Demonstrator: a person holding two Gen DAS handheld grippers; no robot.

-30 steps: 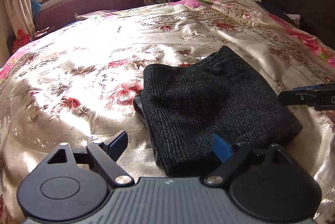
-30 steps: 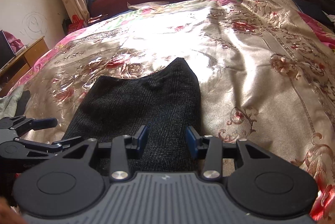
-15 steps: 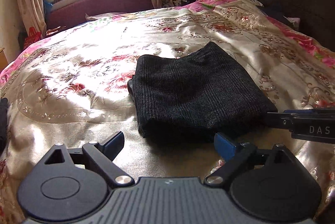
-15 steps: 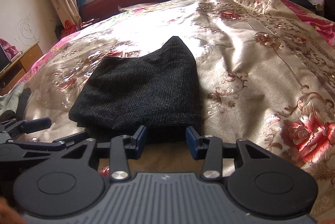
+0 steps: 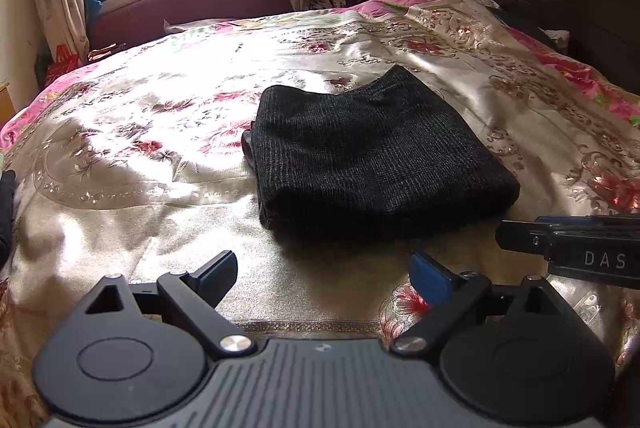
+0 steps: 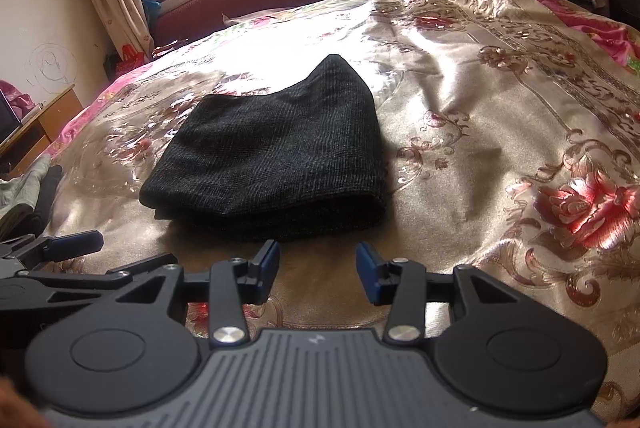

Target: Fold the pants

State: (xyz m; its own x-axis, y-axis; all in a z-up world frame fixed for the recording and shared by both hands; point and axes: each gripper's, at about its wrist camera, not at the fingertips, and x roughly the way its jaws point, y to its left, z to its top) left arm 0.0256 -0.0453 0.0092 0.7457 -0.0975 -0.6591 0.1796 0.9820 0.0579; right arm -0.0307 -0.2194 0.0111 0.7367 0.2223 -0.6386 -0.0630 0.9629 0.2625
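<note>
The pants [image 5: 372,156] lie as a compact, thick, dark bundle near the middle of the bed, on the shiny flowered bedspread [image 5: 160,132]. The layers are stacked, with a rounded fold at the near edge; one far corner rises into a small point, so the top layer is not fully flat. On the bundle's left side a bit of an inner layer seems to stick out, but the shadow there makes this hard to confirm.

A second ago both grippers were right at the near edge of the bundle; now a strip of bare bedspread lies between them and the cloth. The left gripper [image 5: 322,274] has its jaws wide apart with nothing between them. The right gripper [image 6: 317,268] has its jaws partly apart, also with nothing in them, just beside the left one.

Since both hands have released and pulled back from the cloth, I judge that the folding is finished or almost finished, and only small tidying could remain.
</note>
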